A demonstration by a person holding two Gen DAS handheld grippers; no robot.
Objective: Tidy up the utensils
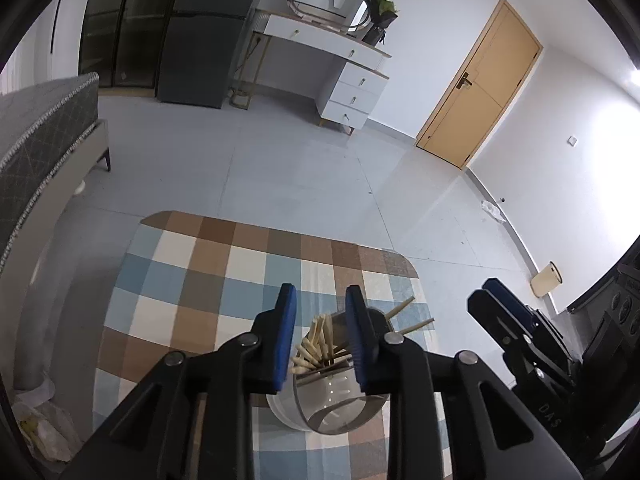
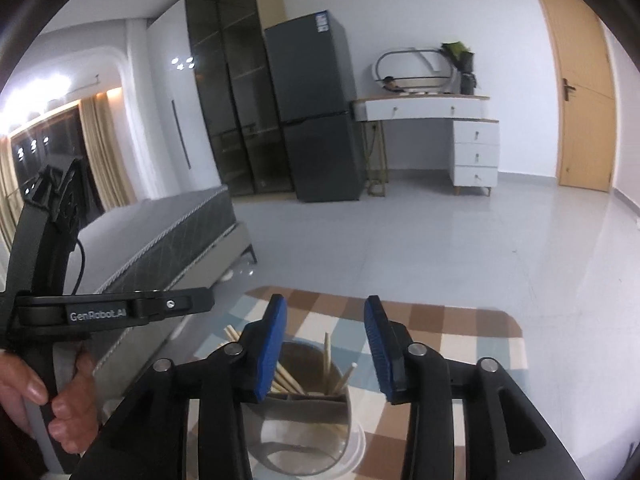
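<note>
Both views are heavy fisheye: straight lines bow, black vignette rings the corners. Overall exposure is moderate, cool cast on floor and walls. Left wrist view: blown-out glare on the right wall [image 1: 612, 128], soft sheen across the floor tiles [image 1: 280, 160]; background fairly sharp, checked tablecloth [image 1: 180, 280] slightly soft at its left edge. Right wrist view: clipped ceiling lights [image 2: 36, 88] at upper left with flare, warm strip glow above the curtains [image 2: 100, 148], light spots mirrored in the dark cabinet glass [image 2: 182, 62]. Floor shows a broad pale reflection. Near fingers [image 2: 272, 344] are soft; the door [image 2: 584, 88] is slightly smeared.
</note>
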